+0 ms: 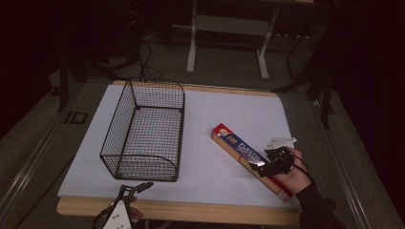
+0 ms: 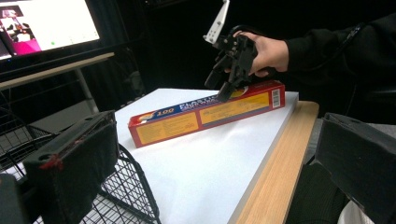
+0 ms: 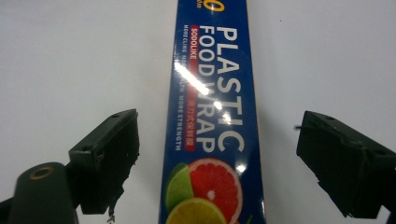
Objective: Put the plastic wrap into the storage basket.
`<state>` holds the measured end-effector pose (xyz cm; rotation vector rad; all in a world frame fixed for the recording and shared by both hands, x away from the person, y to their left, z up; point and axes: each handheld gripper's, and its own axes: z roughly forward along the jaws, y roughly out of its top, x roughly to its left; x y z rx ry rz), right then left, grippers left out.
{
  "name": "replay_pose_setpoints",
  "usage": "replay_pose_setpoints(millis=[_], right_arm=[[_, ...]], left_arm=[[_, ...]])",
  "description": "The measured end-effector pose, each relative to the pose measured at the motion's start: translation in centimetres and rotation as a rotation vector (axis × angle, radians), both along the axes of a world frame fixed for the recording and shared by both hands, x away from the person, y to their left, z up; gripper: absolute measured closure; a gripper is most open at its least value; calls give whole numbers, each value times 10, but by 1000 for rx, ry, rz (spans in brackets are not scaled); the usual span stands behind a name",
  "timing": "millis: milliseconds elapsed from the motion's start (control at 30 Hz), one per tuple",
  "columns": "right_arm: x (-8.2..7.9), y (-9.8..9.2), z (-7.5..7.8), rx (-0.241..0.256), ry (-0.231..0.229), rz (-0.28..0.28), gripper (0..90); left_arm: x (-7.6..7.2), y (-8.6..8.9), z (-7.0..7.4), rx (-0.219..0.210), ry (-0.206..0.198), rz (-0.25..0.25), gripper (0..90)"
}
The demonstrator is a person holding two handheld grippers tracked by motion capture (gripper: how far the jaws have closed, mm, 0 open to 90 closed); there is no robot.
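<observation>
A long red and blue box of plastic food wrap [image 1: 239, 148] lies at an angle on the right of the white mat [image 1: 229, 109]. My right gripper [image 1: 270, 164] hovers over the box's near half, open. In the right gripper view its jaws [image 3: 219, 140] stand wide apart on either side of the box [image 3: 210, 93], touching nothing. The left gripper view shows the same box [image 2: 187, 119] with the right gripper [image 2: 224, 88] tilted down onto its top. My left gripper [image 1: 136, 188] is open at the table's front edge, just in front of the black wire basket [image 1: 117, 124].
The wire basket [image 2: 126, 186] stands on the left of the mat with nothing in it. A wooden table edge [image 1: 191, 210] runs along the front. A lit monitor [image 2: 42, 23] is at the far left, and another table's legs [image 1: 227, 28] stand behind.
</observation>
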<state>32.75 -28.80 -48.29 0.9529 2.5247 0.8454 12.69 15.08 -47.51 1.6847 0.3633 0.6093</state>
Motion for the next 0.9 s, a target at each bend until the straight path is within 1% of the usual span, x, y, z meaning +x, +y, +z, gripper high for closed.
replay_pose_setpoints(millis=[167, 200, 333, 433, 467, 533, 633, 733, 767, 800, 833, 867, 900], right_arm=[[7, 4, -1, -35, 30, -24, 119], [9, 5, -1, -40, 42, -28, 119], [14, 9, -2, -62, 64, -33, 120], [16, 12, -4, -73, 76, -33, 121], [18, 14, -5, -78, 90, -33, 119], [20, 15, -6, -82, 100, -36, 108], [24, 18, -7, -80, 127, -38, 96], [28, 21, -10, -115, 156, -45, 95], [29, 22, -12, -125, 174, -39, 95], [30, 23, -13, -136, 184, -44, 96], [31, 24, -15, -150, 206, -43, 95], [32, 25, -17, -167, 214, -51, 102], [32, 26, -18, -179, 216, -51, 140]], left_arm=[[0, 1, 1, -7, 0, 4, 1], [0, 1, 1, -6, 0, 5, 1], [0, 1, 1, -4, -2, 5, 1], [0, 1, 1, -2, -4, 7, 1], [0, 1, 1, -3, -3, 6, 1], [0, 1, 1, -4, -3, 7, 1], [0, 1, 1, -4, -3, 7, 1], [0, 1, 1, -3, -2, 6, 1], [0, 1, 1, -1, -3, 7, 1], [0, 1, 1, -1, -3, 7, 1], [0, 1, 1, -1, -3, 6, 1], [0, 1, 1, -1, -3, 7, 1], [0, 1, 1, -1, -3, 7, 1]])
